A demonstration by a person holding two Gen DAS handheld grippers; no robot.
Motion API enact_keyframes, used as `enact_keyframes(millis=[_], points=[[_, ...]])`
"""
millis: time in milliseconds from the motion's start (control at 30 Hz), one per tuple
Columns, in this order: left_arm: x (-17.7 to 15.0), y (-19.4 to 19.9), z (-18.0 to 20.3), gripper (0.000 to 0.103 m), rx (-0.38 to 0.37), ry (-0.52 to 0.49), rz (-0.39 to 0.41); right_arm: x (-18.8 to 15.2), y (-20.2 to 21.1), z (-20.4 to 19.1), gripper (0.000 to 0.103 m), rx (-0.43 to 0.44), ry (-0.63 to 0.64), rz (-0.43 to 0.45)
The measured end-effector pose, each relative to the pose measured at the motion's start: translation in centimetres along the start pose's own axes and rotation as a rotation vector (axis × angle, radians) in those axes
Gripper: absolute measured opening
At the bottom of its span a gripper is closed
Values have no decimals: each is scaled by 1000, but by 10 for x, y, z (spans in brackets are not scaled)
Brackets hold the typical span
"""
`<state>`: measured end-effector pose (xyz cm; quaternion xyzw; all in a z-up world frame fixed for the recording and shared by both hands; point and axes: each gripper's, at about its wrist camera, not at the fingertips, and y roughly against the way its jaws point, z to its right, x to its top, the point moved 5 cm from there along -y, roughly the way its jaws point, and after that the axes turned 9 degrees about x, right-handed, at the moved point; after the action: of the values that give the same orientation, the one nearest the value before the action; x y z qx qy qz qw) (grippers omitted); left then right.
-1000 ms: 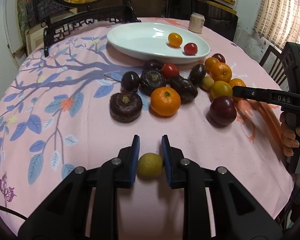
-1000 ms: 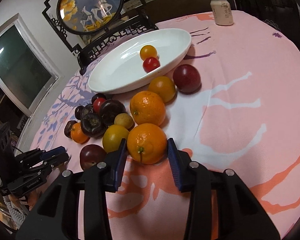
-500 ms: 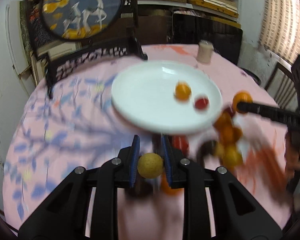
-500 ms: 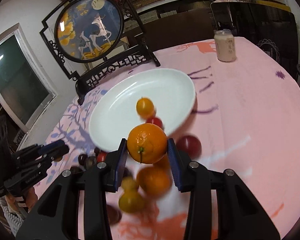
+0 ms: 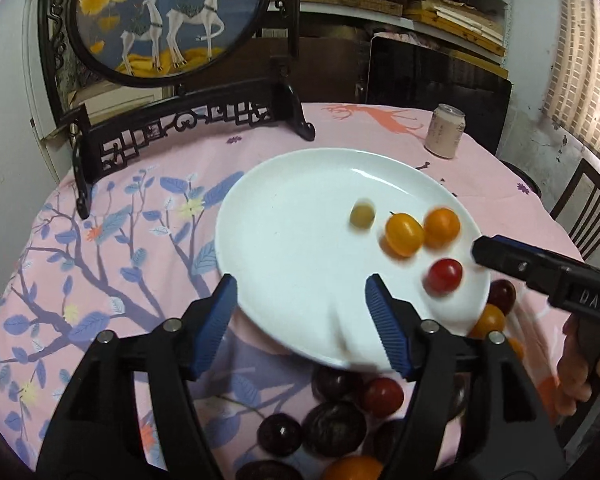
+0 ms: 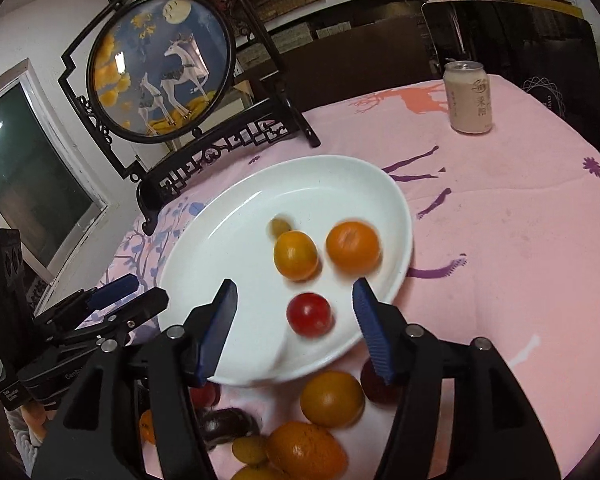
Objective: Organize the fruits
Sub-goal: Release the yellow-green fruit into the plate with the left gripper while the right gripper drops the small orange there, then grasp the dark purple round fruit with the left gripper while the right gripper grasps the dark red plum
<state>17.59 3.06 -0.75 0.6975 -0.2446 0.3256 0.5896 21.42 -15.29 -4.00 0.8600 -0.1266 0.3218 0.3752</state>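
Left gripper (image 5: 300, 304) sits low centre of the left view, over the near rim of the plate (image 5: 284, 216); jaws opening, wide apart, nothing between them. Right gripper (image 6: 294, 312) sits low centre of the right view, also over the plate's near rim; jaws opening, nothing gripped, with the red tomato (image 6: 310, 314) lying on the plate below the gap.

On the plate in the left view, right of centre: a small pale fruit (image 5: 362, 216), blurred; a yellow tomato (image 5: 404, 234) just beside it; an orange (image 5: 442, 227) touching the yellow tomato; the red tomato lower down, blurred. In the right view the orange is blurred and lies near the plate's right rim.

Loose fruit on the pink cloth (image 6: 520, 240) below the plate: dark plums (image 5: 334, 428) and another red tomato (image 5: 382, 396) at the bottom of the left view; oranges (image 6: 332, 398) and a dark fruit at the bottom of the right view.

The right gripper's body enters from the right edge of the left view, a hand (image 5: 580, 364) on its grip. A can (image 6: 469, 98) stands upper right. A round deer screen (image 6: 162, 68) on a black stand is upper left, behind the plate.
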Motion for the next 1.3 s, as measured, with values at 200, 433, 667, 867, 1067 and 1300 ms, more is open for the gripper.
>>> enact_keyframes(millis=[200, 433, 667, 867, 1067, 1300], points=[[-23, 20, -20, 86, 72, 0, 21, -35, 23, -12, 68, -37, 52, -42], [-73, 58, -38, 95, 89, 29, 18, -62, 50, -17, 71, -62, 65, -14], [-108, 52, -38, 95, 106, -27, -89, -78, 68, -10, 71, -55, 6, 7], [-113, 36, -32, 94, 119, -61, -155, -79, 64, -5, 71, -80, -7, -12], [-110, 29, -30, 72, 78, -50, -166, -79, 63, -2, 71, -97, -13, -19], [-109, 36, -25, 41, 40, -53, -144, -90, 62, -13, 71, -6, -8, -66]])
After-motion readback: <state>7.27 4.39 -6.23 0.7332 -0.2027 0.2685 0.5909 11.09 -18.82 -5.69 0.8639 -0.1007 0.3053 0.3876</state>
